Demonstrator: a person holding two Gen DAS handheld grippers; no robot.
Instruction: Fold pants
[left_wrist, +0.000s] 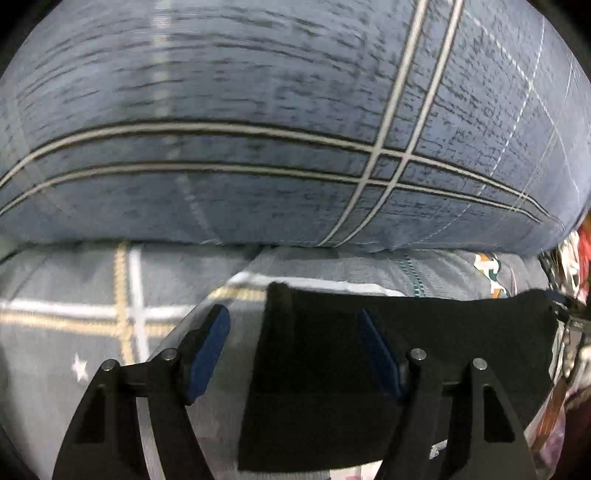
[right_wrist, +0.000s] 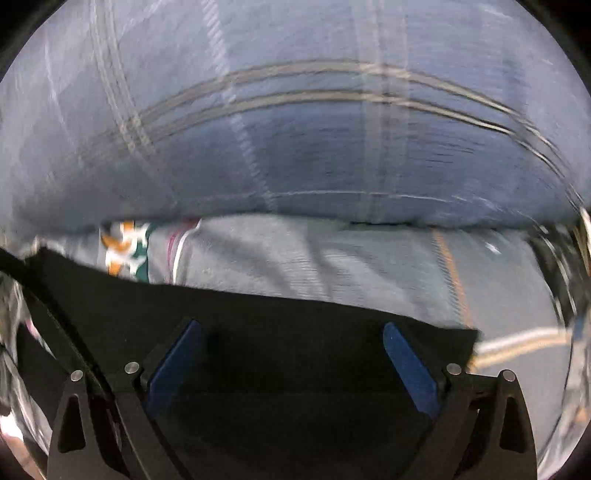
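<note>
The black pants (left_wrist: 443, 332) lie flat on a grey patterned bed sheet (left_wrist: 74, 280). In the left wrist view their left edge and upper corner sit between the fingers of my left gripper (left_wrist: 293, 312). This gripper is open, its blue pads (left_wrist: 210, 350) wide apart and not pressing the cloth. In the right wrist view the pants (right_wrist: 314, 314) fill the lower half of the picture, with their right end close to the right finger. My right gripper (right_wrist: 291, 325) hangs open over them, with black cloth spanning the whole gap between its pads (right_wrist: 410, 365). The picture is blurred.
A thick blue quilt (left_wrist: 258, 129) with pale crossed stripes rises just beyond the pants and fills the far side in both views (right_wrist: 295, 147). The sheet (right_wrist: 369, 258) carries plaid lines and a white star (left_wrist: 79, 365). Colourful clutter (left_wrist: 576, 266) sits at the right edge.
</note>
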